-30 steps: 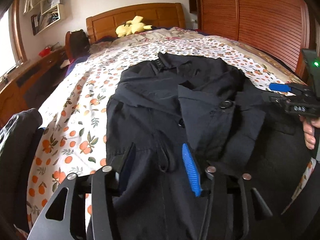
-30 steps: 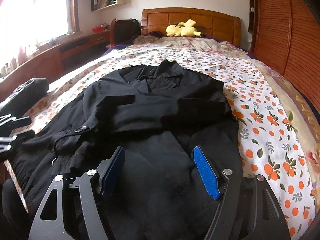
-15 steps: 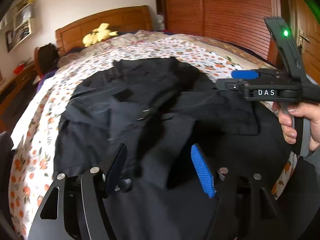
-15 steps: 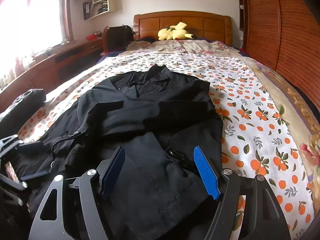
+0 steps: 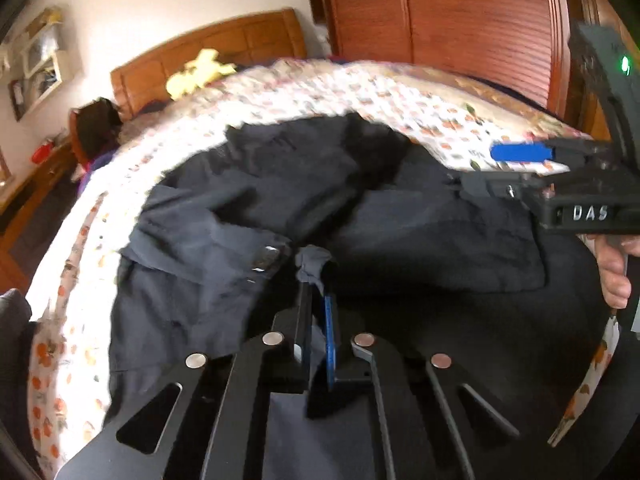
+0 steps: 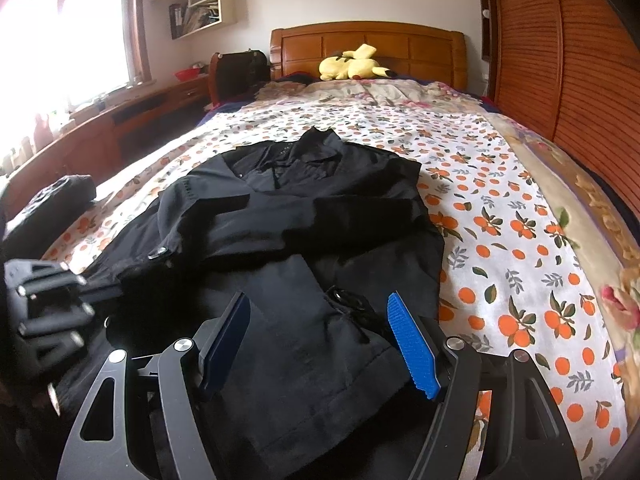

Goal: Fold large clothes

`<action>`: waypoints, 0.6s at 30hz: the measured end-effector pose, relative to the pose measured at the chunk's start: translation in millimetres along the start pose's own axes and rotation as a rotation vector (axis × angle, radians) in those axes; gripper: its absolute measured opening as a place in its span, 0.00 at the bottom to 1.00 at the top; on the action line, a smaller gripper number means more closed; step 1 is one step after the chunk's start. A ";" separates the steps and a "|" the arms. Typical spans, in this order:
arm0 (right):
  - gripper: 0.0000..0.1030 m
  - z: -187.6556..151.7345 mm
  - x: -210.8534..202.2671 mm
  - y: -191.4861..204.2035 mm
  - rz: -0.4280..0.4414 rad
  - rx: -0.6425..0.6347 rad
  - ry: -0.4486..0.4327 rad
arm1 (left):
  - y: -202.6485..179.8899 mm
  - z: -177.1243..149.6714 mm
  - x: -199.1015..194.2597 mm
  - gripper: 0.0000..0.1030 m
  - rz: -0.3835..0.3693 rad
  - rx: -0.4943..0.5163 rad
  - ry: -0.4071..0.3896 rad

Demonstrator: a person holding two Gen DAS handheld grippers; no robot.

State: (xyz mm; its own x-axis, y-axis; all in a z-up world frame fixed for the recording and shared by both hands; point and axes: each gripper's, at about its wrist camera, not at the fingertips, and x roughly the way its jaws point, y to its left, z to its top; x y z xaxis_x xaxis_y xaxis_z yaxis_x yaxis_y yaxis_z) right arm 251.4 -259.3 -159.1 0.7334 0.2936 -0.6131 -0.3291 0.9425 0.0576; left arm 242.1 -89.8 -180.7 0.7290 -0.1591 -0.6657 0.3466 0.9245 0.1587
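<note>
Black, thin woven fabric fills the near half of both views: a large dark coat (image 6: 304, 220) lies spread on a bed covered with a white sheet printed with oranges (image 6: 520, 240), its collar toward the far wooden headboard (image 6: 368, 46) and its sleeves folded across the chest. The left gripper (image 5: 316, 280) has its two fingers pressed together, pinching a small bunched fold of the coat that sticks up just past the tips, near the middle of the garment beside a metal button (image 5: 266, 256). The right gripper (image 6: 320, 320) hovers over the coat's near right part with its blue-padded fingers (image 6: 412, 348) spread wide and nothing gripped between them. A hand (image 5: 614, 276) holds it at the right edge of the left view. A yellow plush toy (image 6: 352, 66) rests against the headboard.
</note>
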 end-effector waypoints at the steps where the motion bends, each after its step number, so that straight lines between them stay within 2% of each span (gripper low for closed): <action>1: 0.66 -0.1 0.2 0.1 0.001 -0.001 0.000 | 7.7 -0.4 -7.3 0.04 0.011 -0.009 -0.017; 6: 0.66 -0.1 0.4 3.6 0.010 -0.008 0.000 | 53.3 -3.5 -48.0 0.03 0.083 -0.089 -0.086; 9: 0.67 0.1 1.5 5.7 0.011 -0.013 0.002 | 82.8 -10.4 -68.9 0.03 0.099 -0.160 -0.103; 14: 0.67 0.8 3.6 9.2 0.012 -0.017 0.006 | 122.7 -25.2 -90.5 0.03 0.127 -0.246 -0.101; 18: 0.66 -0.4 4.8 10.9 0.011 -0.024 0.011 | 134.3 -40.9 -88.8 0.03 0.138 -0.271 -0.064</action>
State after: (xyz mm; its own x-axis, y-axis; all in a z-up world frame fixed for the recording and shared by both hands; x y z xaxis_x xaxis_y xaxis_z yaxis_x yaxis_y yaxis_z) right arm 251.1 -247.7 -161.7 0.7231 0.3022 -0.6211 -0.3514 0.9351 0.0459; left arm 199.8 62.6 -130.1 0.7972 -0.0388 -0.6024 0.0776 0.9962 0.0385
